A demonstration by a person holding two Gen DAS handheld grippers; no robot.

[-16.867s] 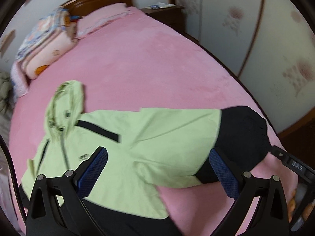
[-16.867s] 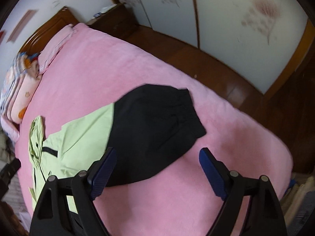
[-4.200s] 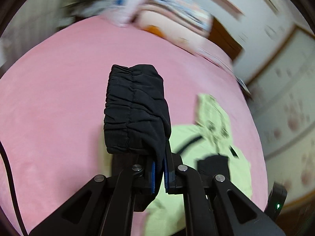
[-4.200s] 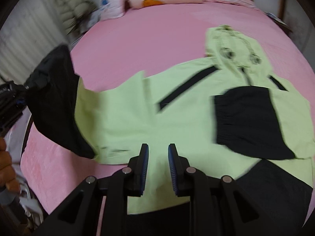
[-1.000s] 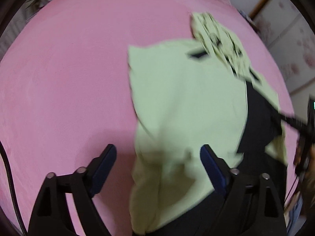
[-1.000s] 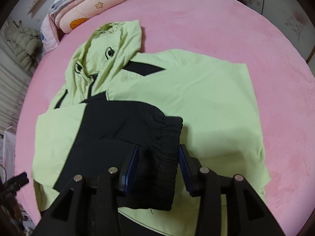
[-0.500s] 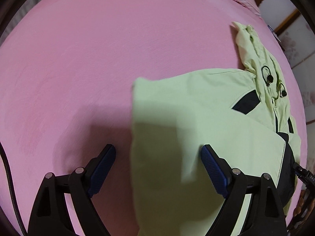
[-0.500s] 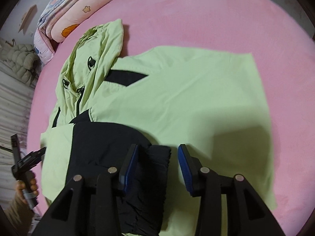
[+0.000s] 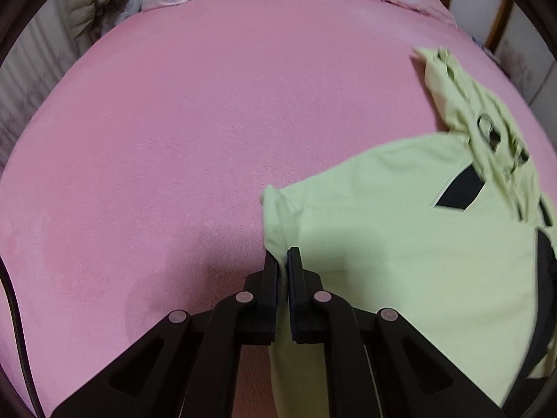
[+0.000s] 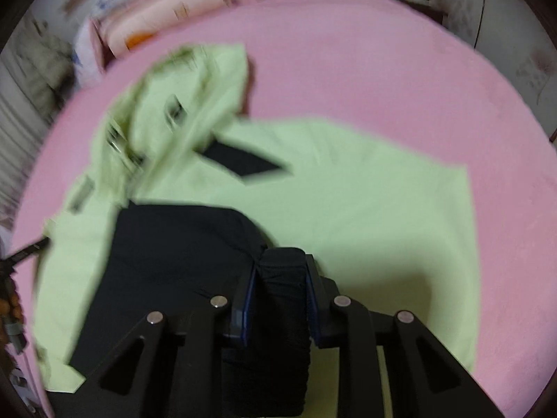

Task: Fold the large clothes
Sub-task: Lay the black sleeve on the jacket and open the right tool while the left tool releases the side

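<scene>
Folding the jacket (image 9: 400,244): sleeve stage on the bed (image 9: 174,122).
Left claw (image 9: 282,261) pinches the fold edge; right claw (image 10: 278,271) clamps the black cuff (image 10: 282,264). Next, likely lay the cuff flat across the body.

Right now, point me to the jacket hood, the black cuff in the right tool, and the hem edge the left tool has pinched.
jacket hood (image 9: 466,104), left wrist view, on its pale green panel.
black cuff (image 10: 282,278), right wrist view, on the gathered fabric between the fingers.
hem edge (image 9: 275,223), left wrist view, on the green fold just above the fingertips.
</scene>
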